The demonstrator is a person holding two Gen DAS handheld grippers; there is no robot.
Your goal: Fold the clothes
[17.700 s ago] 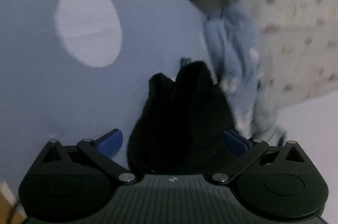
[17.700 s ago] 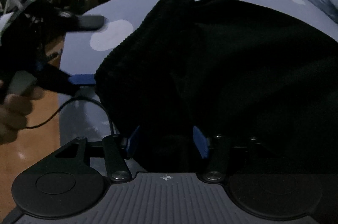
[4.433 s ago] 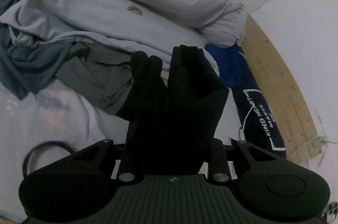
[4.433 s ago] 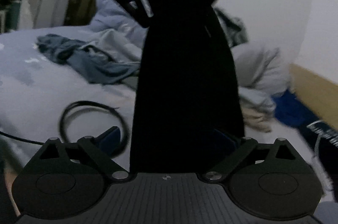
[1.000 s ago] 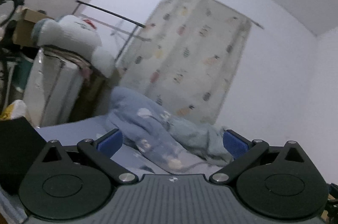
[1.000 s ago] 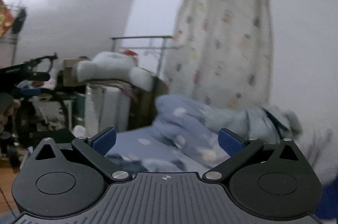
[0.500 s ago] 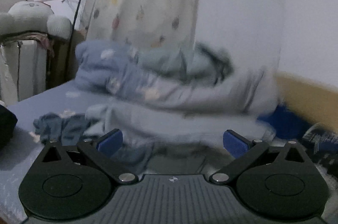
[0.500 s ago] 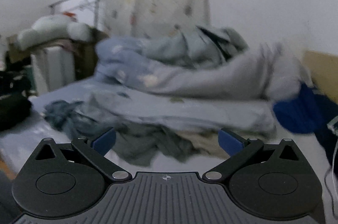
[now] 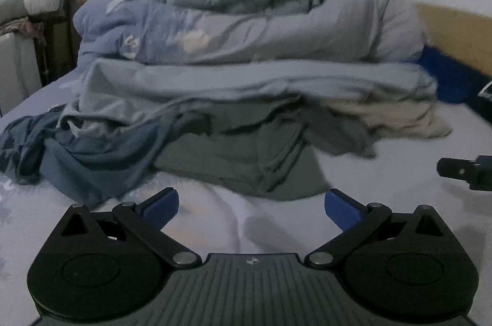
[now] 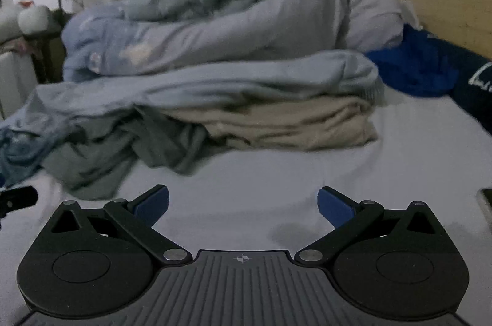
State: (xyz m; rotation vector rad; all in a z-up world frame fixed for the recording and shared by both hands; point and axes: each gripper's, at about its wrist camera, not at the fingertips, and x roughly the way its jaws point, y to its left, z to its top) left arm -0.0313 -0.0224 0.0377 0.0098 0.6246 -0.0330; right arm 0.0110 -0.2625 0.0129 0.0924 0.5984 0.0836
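Both the left gripper (image 9: 249, 207) and right gripper (image 10: 243, 204) hover spread wide and empty above a pale bedsheet (image 9: 384, 187), facing a rumpled heap of soft clothes (image 9: 240, 160): grey-green, blue and beige folds.

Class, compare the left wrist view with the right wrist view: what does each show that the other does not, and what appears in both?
Only the left wrist view shows the dark blue garment spread out in full, and the open left gripper.

Only the right wrist view shows the bright blue cloth clearly, and the open right gripper.

Both show the grey-green garment, the beige folded cloth, the pale blue quilt and the bed sheet.
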